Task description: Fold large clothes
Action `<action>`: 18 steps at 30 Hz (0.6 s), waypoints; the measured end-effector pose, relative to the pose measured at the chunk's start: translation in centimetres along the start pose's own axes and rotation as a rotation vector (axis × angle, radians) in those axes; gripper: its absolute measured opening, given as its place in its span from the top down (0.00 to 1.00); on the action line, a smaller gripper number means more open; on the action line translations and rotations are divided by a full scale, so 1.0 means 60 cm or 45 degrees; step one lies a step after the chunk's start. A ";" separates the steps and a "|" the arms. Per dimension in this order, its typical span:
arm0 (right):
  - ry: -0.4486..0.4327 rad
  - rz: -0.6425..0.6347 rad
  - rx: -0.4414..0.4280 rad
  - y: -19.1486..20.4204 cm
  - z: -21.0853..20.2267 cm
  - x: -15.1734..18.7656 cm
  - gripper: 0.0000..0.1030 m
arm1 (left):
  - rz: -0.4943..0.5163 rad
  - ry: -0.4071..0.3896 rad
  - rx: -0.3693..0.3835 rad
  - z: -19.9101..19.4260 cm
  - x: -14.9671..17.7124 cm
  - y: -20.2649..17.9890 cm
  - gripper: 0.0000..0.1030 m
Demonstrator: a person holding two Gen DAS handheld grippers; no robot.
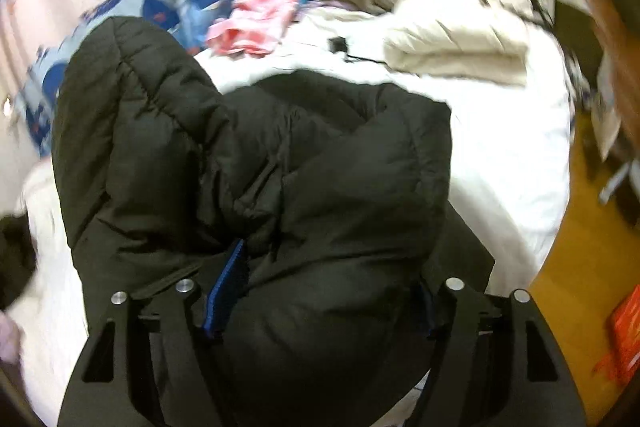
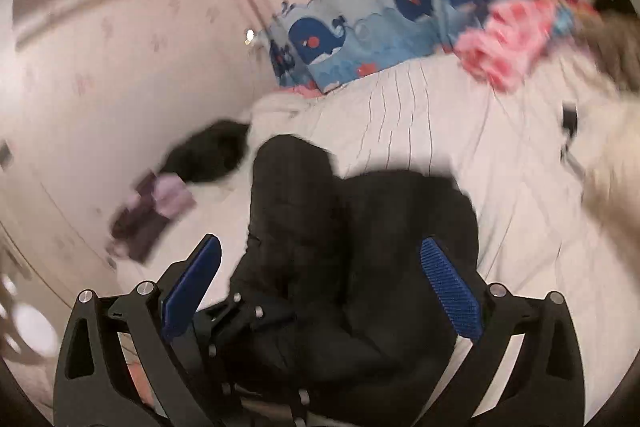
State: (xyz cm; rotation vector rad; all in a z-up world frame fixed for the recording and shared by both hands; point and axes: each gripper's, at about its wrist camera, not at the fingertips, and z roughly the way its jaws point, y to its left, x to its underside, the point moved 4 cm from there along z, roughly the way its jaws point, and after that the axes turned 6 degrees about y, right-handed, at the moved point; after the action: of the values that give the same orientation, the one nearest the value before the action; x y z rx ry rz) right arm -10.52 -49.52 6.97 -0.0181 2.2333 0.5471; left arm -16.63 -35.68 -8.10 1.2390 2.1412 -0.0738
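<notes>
A black puffer jacket (image 1: 280, 163) hangs bunched over the white bed (image 1: 500, 163). My left gripper (image 1: 328, 267) is shut on a thick fold of it. The padding bulges between the fingers, the left blue pad (image 1: 224, 291) presses into it, and the other pad is nearly buried. In the right wrist view the same jacket (image 2: 360, 227) hangs below and ahead. Part of the left gripper's black frame (image 2: 248, 311) shows under it. My right gripper (image 2: 320, 241) is open wide, both blue pads (image 2: 448, 291) bare, holding nothing.
A folded cream coat (image 1: 452, 43) lies at the far right of the bed and a pink cloth (image 1: 256, 23) near the whale-print cushion (image 2: 320, 43). A dark garment (image 2: 208, 155) and a purple item (image 2: 168, 199) lie at the left. Wooden floor (image 1: 580, 227) runs along the bed's right side.
</notes>
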 end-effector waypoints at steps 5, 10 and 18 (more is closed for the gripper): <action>0.299 -0.198 0.263 0.021 0.137 -0.001 0.06 | 0.100 0.022 -0.016 -0.015 0.002 -0.040 0.23; 0.451 -0.151 0.496 -0.040 0.205 0.075 0.06 | 0.013 -0.020 0.241 -0.101 0.012 -0.012 0.23; 0.296 -0.037 0.428 -0.049 0.116 0.073 0.06 | -0.611 -0.182 0.389 -0.122 0.036 0.225 0.21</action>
State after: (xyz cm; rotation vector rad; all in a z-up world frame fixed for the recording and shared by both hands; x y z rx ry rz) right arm -7.85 -48.77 -1.30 0.0623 2.5222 0.1534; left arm -10.40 -24.02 -0.04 0.8173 2.3103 -0.6950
